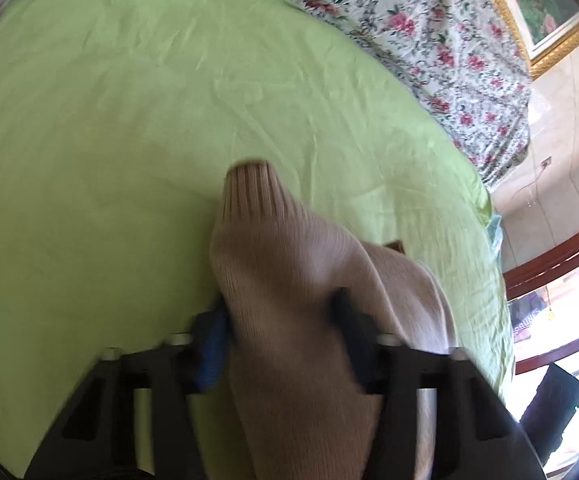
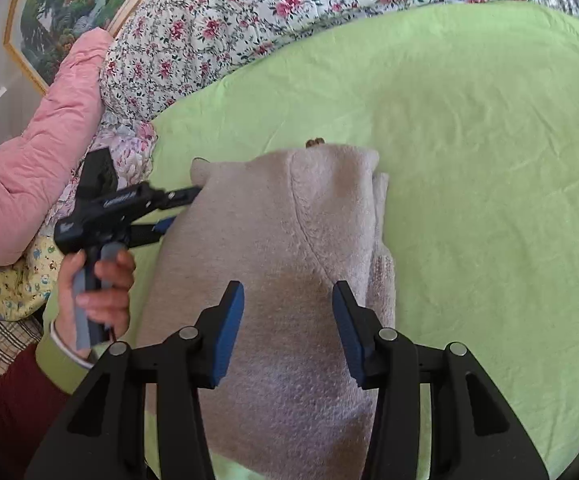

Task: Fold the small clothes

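A beige knit sweater lies on the green sheet, its body lengthwise under my right gripper. My right gripper is open and empty, its jaws wide apart just above the sweater's middle. My left gripper shows in the right wrist view at the sweater's left edge, held by a hand. In the left wrist view a ribbed sleeve of the sweater passes between the left gripper's fingers, which stand apart around the fabric. I cannot tell whether they pinch it.
A floral quilt is heaped along the far side of the bed. A pink padded garment and patterned clothes lie at the left. A framed painting hangs behind. The bed edge drops off at the right in the left wrist view.
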Motion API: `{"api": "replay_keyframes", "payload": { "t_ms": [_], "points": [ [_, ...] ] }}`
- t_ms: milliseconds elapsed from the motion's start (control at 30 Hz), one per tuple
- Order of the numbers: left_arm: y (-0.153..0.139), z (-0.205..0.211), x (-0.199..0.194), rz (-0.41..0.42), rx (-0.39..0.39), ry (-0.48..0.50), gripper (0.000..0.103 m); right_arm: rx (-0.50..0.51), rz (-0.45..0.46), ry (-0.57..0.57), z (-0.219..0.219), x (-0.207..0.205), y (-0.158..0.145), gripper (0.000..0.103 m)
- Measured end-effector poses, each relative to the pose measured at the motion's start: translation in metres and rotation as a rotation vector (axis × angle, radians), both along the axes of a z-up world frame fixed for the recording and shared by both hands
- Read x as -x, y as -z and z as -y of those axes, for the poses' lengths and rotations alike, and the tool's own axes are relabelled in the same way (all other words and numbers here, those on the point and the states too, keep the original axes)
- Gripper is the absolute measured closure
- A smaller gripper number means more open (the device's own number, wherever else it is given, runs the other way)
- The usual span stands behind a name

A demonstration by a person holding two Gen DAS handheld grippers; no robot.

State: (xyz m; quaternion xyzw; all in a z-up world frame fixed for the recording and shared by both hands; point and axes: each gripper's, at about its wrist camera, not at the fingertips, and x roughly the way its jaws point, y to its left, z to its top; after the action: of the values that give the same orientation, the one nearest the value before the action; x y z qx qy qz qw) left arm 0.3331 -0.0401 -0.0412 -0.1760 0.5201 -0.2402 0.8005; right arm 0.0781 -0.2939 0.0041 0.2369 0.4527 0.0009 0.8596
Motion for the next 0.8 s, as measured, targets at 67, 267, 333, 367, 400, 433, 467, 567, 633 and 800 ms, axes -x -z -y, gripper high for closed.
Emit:
{"api": "replay_keyframes", "payload": {
  "t_ms": [67,267,333,367,400,433,467,567,633,800],
  "points": [
    [0.001,0.004,-0.006,0.02,-0.018,-0.007,0.085,0.008,0.009,-0.01,0.001,-0.005,0.0,0.056],
    [-0.008,0.011,-0.011,0.125,-0.11,-0.037,0.1,0.029,0.037,0.004,0.014,-0.033,0.003,0.056],
    [-0.006,0.007,-0.017,0.12,-0.11,-0.058,0.1,0.024,0.014,0.033,0.022,-0.042,0.01,0.056],
    [-0.002,0.003,-0.022,0.114,-0.109,-0.076,0.1,0.016,0.011,0.046,0.025,-0.045,0.012,0.056],
    [-0.001,0.001,-0.025,0.108,-0.106,-0.085,0.1,0.004,0.012,0.055,0.029,-0.047,0.014,0.056],
    [0.001,-0.002,-0.028,0.101,-0.097,-0.09,0.099,0.004,0.01,0.066,0.031,-0.049,0.015,0.056],
    [0.001,-0.004,-0.029,0.103,-0.097,-0.095,0.099,0.009,0.008,0.076,0.032,-0.051,0.014,0.056],
    [-0.006,-0.008,-0.025,0.121,-0.107,-0.103,0.098,0.011,0.016,0.086,0.032,-0.047,0.008,0.056],
    [-0.014,-0.012,-0.019,0.136,-0.12,-0.119,0.096,0.017,0.027,0.082,0.03,-0.041,0.001,0.056],
    [-0.044,-0.031,0.003,0.195,-0.127,-0.16,0.095,0.024,0.054,0.065,0.018,-0.02,-0.019,0.056]
  ]
}}
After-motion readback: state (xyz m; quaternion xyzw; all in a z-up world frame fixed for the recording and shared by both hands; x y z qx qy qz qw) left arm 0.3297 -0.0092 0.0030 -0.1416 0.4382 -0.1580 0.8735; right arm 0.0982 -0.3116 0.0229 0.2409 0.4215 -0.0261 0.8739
